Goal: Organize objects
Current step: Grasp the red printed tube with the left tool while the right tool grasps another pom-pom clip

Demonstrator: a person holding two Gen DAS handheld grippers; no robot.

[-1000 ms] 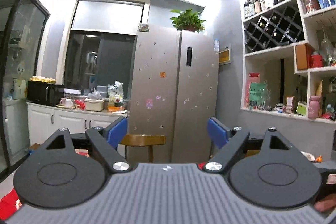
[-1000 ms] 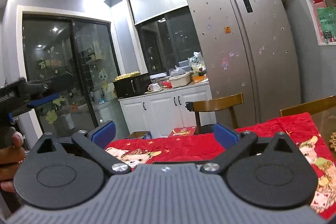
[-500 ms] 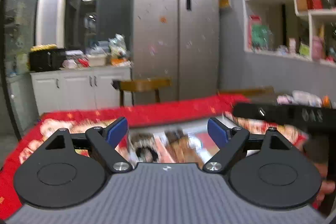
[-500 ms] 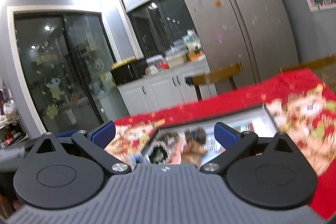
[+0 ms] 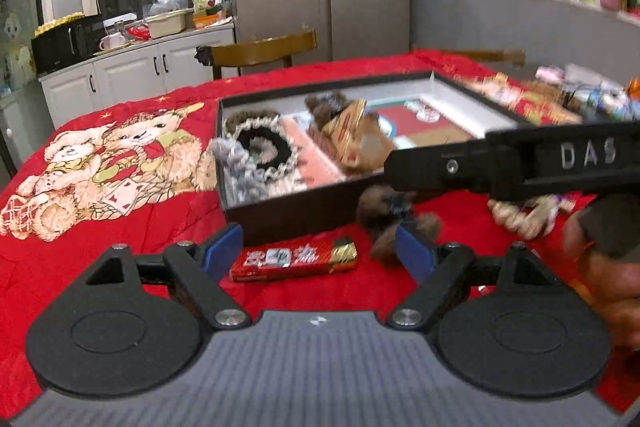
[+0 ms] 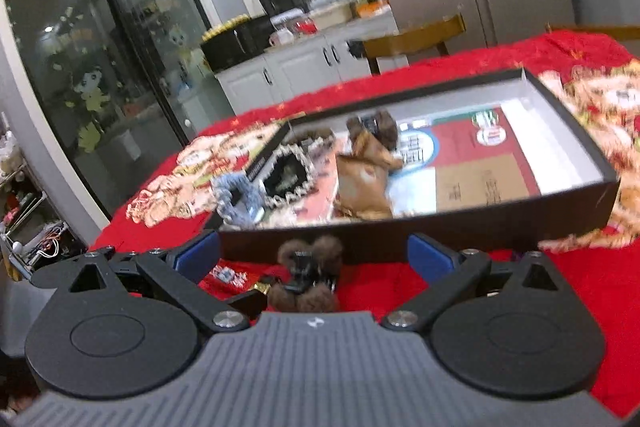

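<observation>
In the left wrist view, the left gripper (image 5: pixel 318 253) sits in the lower middle of the frame with its two blue fingers spread wide and nothing between them. Just above them, on the red tablecloth (image 5: pixel 100 239), lies a red snack packet (image 5: pixel 294 259) with a gold end. To the right of it is a brown furry hair clip (image 5: pixel 394 217), close to the right blue finger. In the centre of the frame stands a shallow black box (image 5: pixel 304 211) with a white inner wall. In its left part lies a black scrunchie with pale lace (image 5: pixel 260 147), and a grey scrunchie (image 5: pixel 236 163) hangs over the left front corner of the box. Near the middle of the box there is a brown plush piece (image 5: pixel 352 139), blurred, so I cannot tell what it is exactly. The right gripper (image 5: pixel 516 157) crosses the right side of this frame as a black bar, and a hand (image 5: pixel 612 287) holds it at the right edge. In the right wrist view, the right gripper (image 6: pixel 314 253) is also wide open and holds nothing; the brown furry hair clip (image 6: pixel 308 279) lies on the cloth between its blue fingers, in the lower middle of the frame, in front of the dark wall of the black box (image 6: pixel 440 231). A wooden chair (image 5: pixel 260 51) stands behind the table, in the upper middle of the left view.
</observation>
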